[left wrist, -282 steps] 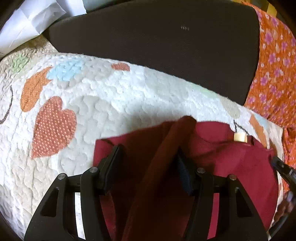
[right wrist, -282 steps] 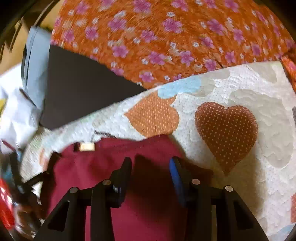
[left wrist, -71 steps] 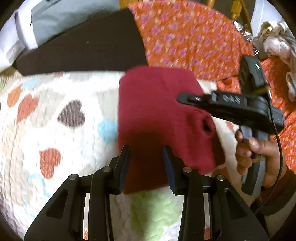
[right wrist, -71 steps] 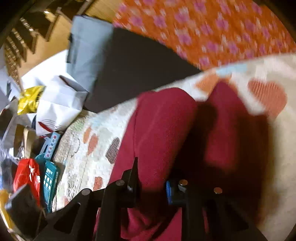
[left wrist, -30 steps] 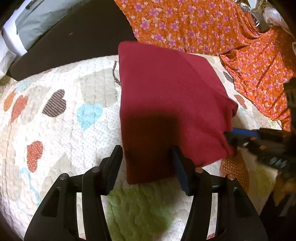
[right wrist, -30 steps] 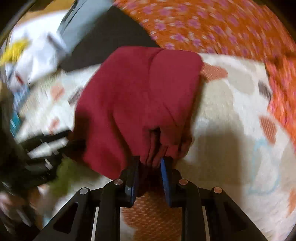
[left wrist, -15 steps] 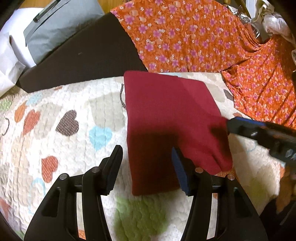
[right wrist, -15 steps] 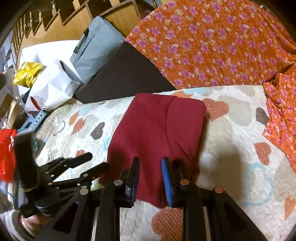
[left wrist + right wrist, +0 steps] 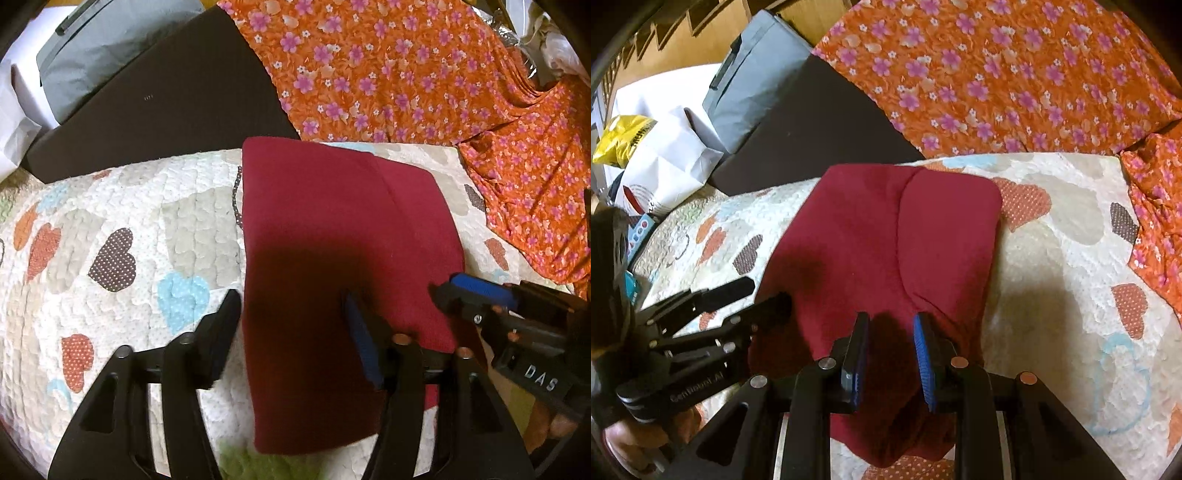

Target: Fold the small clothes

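A dark red garment [image 9: 332,236], folded into a rough rectangle, lies flat on the heart-patterned quilt [image 9: 122,229]. My left gripper [image 9: 291,317] hovers over its near left edge. Its jaws are opening wide, and the cloth lies below the gap untouched. My right gripper [image 9: 890,332] hangs over the near right part of the garment [image 9: 886,229]. Its blue pads [image 9: 921,350] stand a narrow gap apart and pinch no cloth. Each view shows the other gripper: the right gripper [image 9: 454,291] at the garment's right edge, the left gripper [image 9: 757,295] at its left edge.
An orange floral cloth [image 9: 406,74] covers the far side and right. A black slab [image 9: 166,99] and a grey bag [image 9: 753,74] lie behind the quilt. A white paper bag [image 9: 665,166] and a yellow packet [image 9: 624,136] sit far left.
The right gripper let go of the garment's bunched near corner and drew back. The left gripper also pulled back and its jaws widened. The garment now lies flat.
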{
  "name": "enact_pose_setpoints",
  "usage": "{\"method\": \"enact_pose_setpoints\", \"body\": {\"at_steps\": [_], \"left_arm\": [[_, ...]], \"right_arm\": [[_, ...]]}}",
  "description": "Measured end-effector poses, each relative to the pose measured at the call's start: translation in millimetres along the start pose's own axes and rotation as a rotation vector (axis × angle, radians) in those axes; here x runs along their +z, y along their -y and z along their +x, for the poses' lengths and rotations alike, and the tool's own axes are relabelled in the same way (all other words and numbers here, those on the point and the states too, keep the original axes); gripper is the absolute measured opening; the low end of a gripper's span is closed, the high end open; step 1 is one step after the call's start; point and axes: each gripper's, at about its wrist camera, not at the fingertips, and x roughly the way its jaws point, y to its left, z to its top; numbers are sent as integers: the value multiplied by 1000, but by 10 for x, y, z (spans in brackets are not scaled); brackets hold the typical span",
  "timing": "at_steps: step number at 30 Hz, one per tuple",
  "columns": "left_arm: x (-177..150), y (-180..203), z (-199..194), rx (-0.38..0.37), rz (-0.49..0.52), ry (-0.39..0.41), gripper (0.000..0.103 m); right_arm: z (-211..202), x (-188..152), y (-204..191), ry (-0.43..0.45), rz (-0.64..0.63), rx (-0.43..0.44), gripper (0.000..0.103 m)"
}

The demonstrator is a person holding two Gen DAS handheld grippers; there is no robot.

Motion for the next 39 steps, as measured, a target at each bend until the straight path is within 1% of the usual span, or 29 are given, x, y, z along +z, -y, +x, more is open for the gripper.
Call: {"method": "enact_pose_setpoints", "body": {"at_steps": [1,3,6,8,10,11,12,13,14,15,17,18,20,21,22,23,24,26,29,31,32,34,36,39], "left_arm": [[1,-6,20,2,-2,0,69],[-9,-34,77,-16,-14,-14,69],[-7,-113,111,-69,-58,-46,69],[32,-157,60,-100,-73,-48,69],[89,-232,-18,-128,-97,-21,69],[118,-275,-30,-145,-113,-17,69],[141,-309,-23,-160,-127,-20,69],[165,-356,4,-184,-150,-34,69],[182,-393,41,-200,-168,-49,69],[194,-414,76,-210,-181,-61,69],[196,-462,176,-227,-208,-85,70],[196,-478,215,-235,-217,-91,71],[189,-504,292,-256,-244,-98,79],[182,-508,316,-265,-252,-99,79],[180,-498,362,-281,-255,-107,79],[176,-484,407,-295,-253,-117,80],[178,-479,444,-304,-253,-124,80],[161,-469,519,-324,-264,-130,81],[136,-471,561,-367,-280,-124,80],[135,-442,529,-376,-265,-114,71],[136,-420,480,-363,-248,-105,67],[139,-383,367,-349,-214,-90,62],[113,-363,188,-351,-195,-87,60],[3,-375,-139,-357,-176,-74,60]], "right_arm": [[18,-10,8,-2,-3,-2,23],[59,-34,33,-6,-8,-1,23],[74,-54,51,-11,-17,13,23],[11,-33,64,-4,-7,41,23],[-149,8,160,63,47,96,24],[-194,24,211,86,76,107,27],[-244,47,297,114,125,119,41],[-265,59,371,129,164,112,62],[-269,64,451,141,202,95,68],[-241,54,555,147,245,90,70],[-139,40,681,116,296,121,70],[-18,28,766,82,335,162,70],[149,7,862,37,387,196,70],[263,-10,914,12,424,230,70],[322,-30,937,6,445,269,70],[373,-29,948,2,457,295,70],[439,-24,957,-6,464,310,73],[518,14,951,-2,453,317,74],[568,59,912,1,420,331,75],[576,78,854,0,397,333,59],[571,87,834,2,393,328,56],[466,112,762,12,373,310,47],[346,121,720,20,371,326,43],[97,108,588,18,371,379,42]]}}
